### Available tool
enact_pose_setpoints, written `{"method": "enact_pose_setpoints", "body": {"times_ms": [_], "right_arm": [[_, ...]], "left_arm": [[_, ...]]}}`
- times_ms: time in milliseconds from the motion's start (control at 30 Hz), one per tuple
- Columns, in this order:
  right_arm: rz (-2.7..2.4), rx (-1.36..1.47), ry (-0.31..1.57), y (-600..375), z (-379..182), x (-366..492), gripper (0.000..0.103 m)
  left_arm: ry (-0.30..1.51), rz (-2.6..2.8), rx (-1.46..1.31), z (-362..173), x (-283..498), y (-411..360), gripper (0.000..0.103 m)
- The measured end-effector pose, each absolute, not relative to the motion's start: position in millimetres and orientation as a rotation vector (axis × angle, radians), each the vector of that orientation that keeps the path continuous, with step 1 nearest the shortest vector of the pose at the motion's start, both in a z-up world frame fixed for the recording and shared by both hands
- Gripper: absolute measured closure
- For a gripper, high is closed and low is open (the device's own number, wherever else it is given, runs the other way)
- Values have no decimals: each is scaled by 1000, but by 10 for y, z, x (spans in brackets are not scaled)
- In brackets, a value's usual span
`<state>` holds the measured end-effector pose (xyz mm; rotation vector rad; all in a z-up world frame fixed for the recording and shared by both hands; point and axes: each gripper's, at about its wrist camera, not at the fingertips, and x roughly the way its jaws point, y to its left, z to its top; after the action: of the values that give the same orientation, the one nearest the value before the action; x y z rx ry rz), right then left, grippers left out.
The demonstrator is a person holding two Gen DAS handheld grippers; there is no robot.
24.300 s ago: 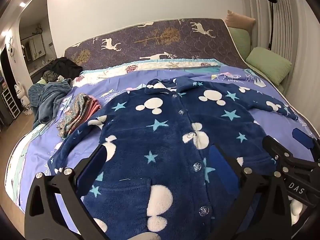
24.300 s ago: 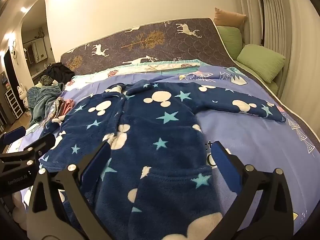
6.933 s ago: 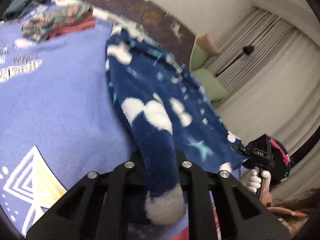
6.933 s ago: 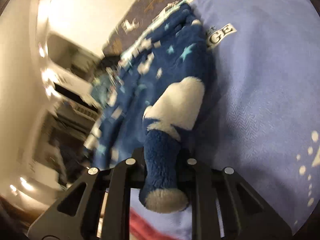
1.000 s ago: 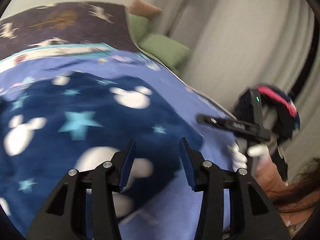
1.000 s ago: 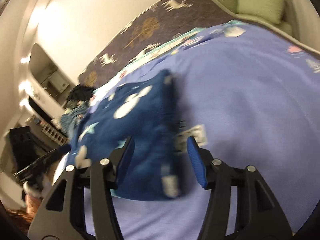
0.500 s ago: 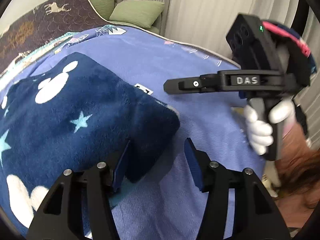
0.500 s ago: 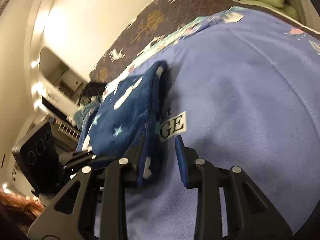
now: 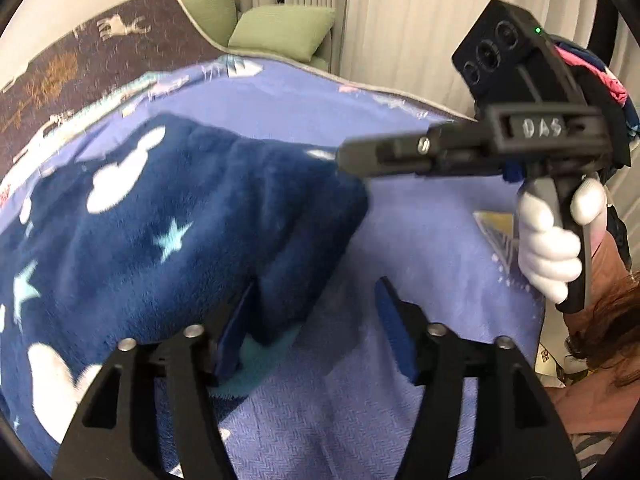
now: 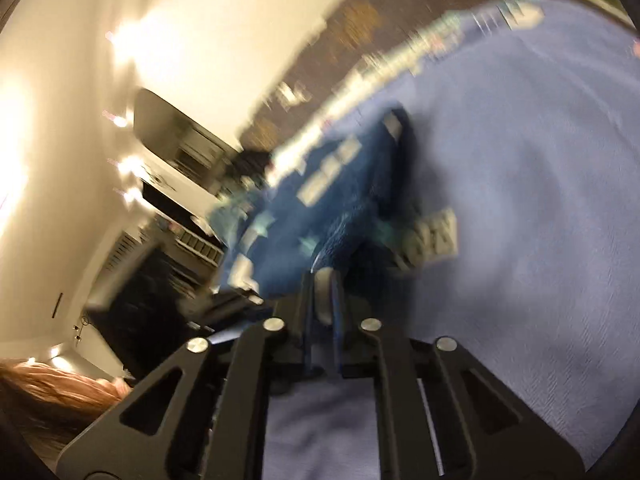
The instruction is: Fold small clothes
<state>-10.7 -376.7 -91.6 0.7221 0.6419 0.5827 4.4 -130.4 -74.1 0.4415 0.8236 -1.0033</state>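
The bed (image 9: pixel 400 248), under a lilac-blue sheet, carries the folded navy fleece garment (image 9: pixel 180 216) on its left part in the left wrist view. Two green cushions (image 9: pixel 280 28) lie at the far corner. The left tongs (image 9: pixel 316 328) stand released, jaws just widened, a garment corner between them unpressed. The right tongs (image 10: pixel 325 300), just closed, are clenched on the garment's edge; that view is blurred.
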Motion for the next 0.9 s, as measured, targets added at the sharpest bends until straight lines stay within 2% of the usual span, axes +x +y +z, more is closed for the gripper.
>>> {"method": "enact_pose_setpoints", "body": {"times_ms": [100, 200, 367, 400, 433, 500, 533, 667, 833, 900], "right_arm": [[559, 672, 635, -3804, -793, -161, 103], [516, 680, 679, -3885, -875, -163, 99], [416, 756, 734, -4089, -1069, -64, 98], [406, 764, 746, -4092, -1102, -40, 96], [401, 768, 755, -4086, -1124, -24, 94], [399, 769, 765, -4068, -1164, 8, 84], [399, 764, 769, -4051, -1172, 18, 82], [396, 753, 798, -4036, -1204, 113, 71], [391, 698, 845, -3982, -1187, 402, 70], [419, 665, 875, -3895, -1176, 572, 67]], "left_arm": [[805, -1010, 463, -720, -4, -1347, 37], [803, -1002, 503, -799, -5, -1443, 37], [752, -1005, 603, -949, -30, -1716, 36], [746, -1008, 622, -973, -27, -1752, 38], [746, -1007, 632, -989, -16, -1766, 59], [792, -1022, 568, -922, 114, -1696, 83], [818, -1039, 516, -872, 176, -1641, 87], [871, -1067, 314, -659, 340, -1263, 89], [870, -1057, 203, -530, 349, -973, 90], [867, -1055, 187, -519, 336, -960, 90]]}}
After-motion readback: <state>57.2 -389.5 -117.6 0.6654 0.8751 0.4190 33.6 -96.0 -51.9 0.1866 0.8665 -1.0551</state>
